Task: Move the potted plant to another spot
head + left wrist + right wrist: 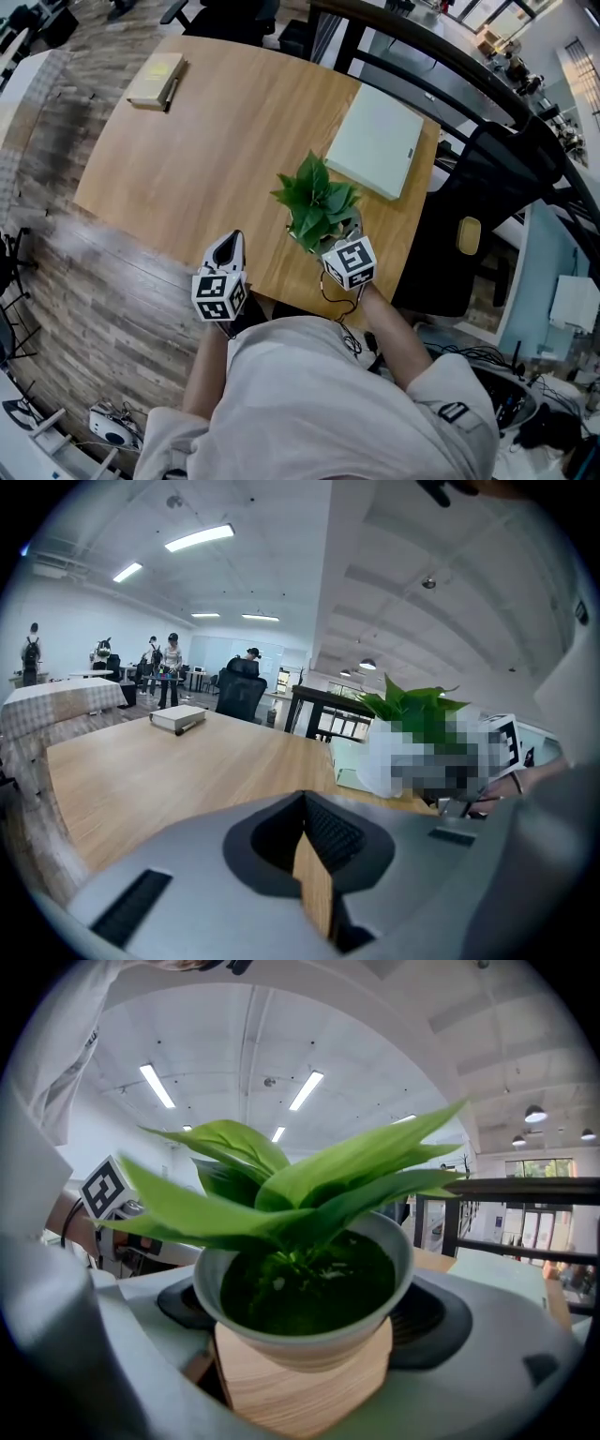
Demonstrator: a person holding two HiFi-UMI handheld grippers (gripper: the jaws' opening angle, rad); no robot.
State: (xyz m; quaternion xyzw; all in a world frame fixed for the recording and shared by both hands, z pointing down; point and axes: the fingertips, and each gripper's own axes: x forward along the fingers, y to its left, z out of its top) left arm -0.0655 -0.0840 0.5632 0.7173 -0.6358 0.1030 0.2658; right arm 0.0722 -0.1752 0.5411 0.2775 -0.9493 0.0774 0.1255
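Note:
The potted plant [317, 197], broad green leaves in a pale round pot, stands near the front right edge of the wooden table [206, 159]. My right gripper [328, 236] reaches in from the near side, and its jaws hold the pot. In the right gripper view the pot [305, 1335] fills the space between the two black pads [183, 1302], which press on its sides over the wood; the gripper [305, 1314] is shut on it. My left gripper [228, 244] hangs at the table's front edge, left of the plant, shut and holding nothing [305, 803]. The plant [412, 710] shows to its right.
A book with a pen [157, 79] lies at the far left corner of the table, also seen as the book [178, 718]. A flat white box [377, 139] lies just behind the plant. A black chair [487, 202] and a dark railing [441, 56] stand to the right.

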